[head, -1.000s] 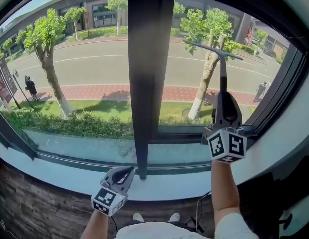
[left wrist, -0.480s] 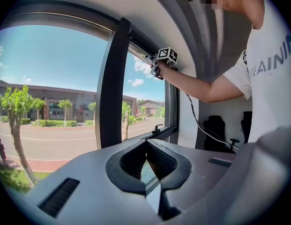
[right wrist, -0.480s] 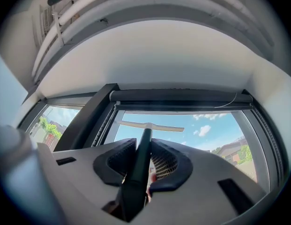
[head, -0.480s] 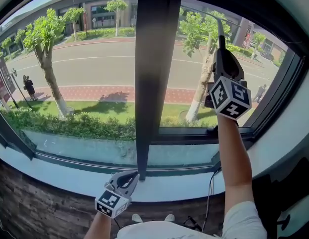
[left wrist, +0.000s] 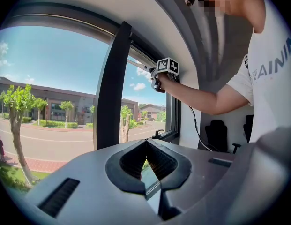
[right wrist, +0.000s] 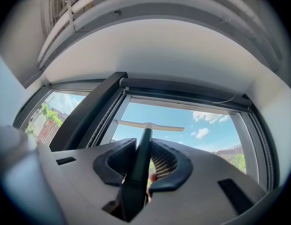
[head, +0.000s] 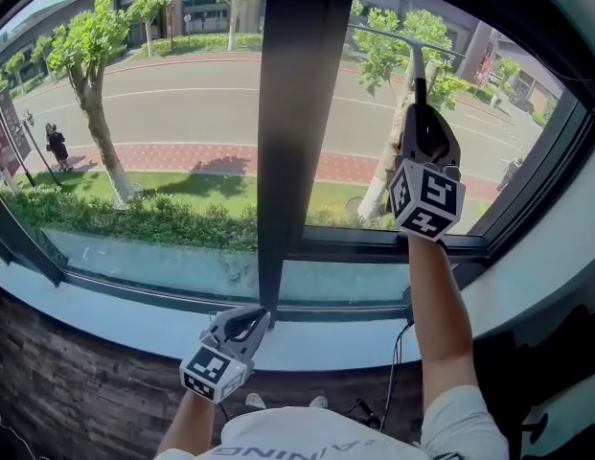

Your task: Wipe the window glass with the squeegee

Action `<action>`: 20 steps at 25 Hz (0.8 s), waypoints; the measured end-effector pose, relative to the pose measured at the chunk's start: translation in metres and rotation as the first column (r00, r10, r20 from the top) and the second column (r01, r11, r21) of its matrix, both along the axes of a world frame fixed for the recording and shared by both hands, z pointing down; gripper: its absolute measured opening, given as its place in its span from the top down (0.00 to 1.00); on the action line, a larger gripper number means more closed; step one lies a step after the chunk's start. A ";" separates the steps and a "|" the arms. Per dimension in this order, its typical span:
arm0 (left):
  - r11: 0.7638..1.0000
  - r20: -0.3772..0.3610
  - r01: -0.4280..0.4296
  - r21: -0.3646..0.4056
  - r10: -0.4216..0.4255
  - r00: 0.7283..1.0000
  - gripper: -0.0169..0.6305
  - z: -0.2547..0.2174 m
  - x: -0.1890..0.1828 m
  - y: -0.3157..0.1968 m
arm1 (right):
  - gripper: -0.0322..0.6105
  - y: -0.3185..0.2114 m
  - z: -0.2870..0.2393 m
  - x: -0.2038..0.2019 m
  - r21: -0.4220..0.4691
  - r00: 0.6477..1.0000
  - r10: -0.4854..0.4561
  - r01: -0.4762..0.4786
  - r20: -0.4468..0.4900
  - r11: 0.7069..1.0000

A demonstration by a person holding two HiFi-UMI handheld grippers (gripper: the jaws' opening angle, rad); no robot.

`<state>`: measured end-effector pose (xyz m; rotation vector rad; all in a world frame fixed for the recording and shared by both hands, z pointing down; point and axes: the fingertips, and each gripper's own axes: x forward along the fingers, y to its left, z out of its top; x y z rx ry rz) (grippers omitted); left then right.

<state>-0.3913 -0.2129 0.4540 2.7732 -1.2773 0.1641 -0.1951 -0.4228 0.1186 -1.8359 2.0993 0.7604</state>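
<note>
Since the squeegee (head: 413,65) topped out half a second ago, its blade has come slightly down the right window glass (head: 359,127), right gripper (head: 420,113) pinching its handle; downstroke likely begun. Empty left gripper (head: 241,326) hangs low, jaws together.

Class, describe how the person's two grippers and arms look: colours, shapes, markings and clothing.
The left gripper and right gripper have grey bodies with dark ribbed pads. Each carries a white cube with black square markers. The arms are bare below a white short-sleeved shirt. A thin dark cable hangs by the right one.
</note>
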 end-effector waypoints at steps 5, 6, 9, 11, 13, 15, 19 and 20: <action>1.000 -0.002 -0.010 0.002 0.010 1.000 0.95 -0.005 0.009 -0.004 | 0.79 0.004 0.039 0.002 -0.050 1.000 0.007 -0.008 -0.012 0.999; 1.000 -0.001 -0.009 0.001 0.009 1.000 0.95 -0.006 0.009 -0.005 | 0.79 0.004 0.046 0.002 -0.058 1.000 0.007 -0.008 -0.013 0.998; 1.000 0.002 -0.007 0.004 0.007 1.000 0.95 -0.006 0.011 -0.009 | 0.79 0.005 0.070 0.002 -0.086 1.000 0.006 -0.006 -0.012 0.996; 1.000 0.004 -0.007 0.001 0.007 1.000 0.95 -0.004 0.013 -0.013 | 0.79 0.004 0.088 0.002 -0.105 1.000 0.005 -0.006 -0.008 0.994; 1.000 0.016 -0.009 -0.010 0.009 1.000 0.95 -0.002 0.012 -0.014 | 0.79 0.003 0.106 0.002 -0.124 1.000 0.007 -0.007 -0.003 0.992; 1.000 0.030 -0.011 -0.018 0.011 0.999 0.95 -0.003 0.012 -0.013 | 0.79 0.006 0.123 0.003 -0.140 1.000 0.009 -0.009 -0.002 0.990; 1.000 0.038 -0.001 -0.012 0.001 0.999 0.95 -0.006 0.016 -0.013 | 0.79 0.011 0.159 0.005 -0.182 1.000 0.003 -0.005 -0.012 0.983; 1.000 0.037 0.003 -0.013 -0.003 0.999 0.95 -0.006 0.017 -0.015 | 0.79 0.011 0.170 0.005 -0.196 1.000 0.003 -0.005 -0.012 0.981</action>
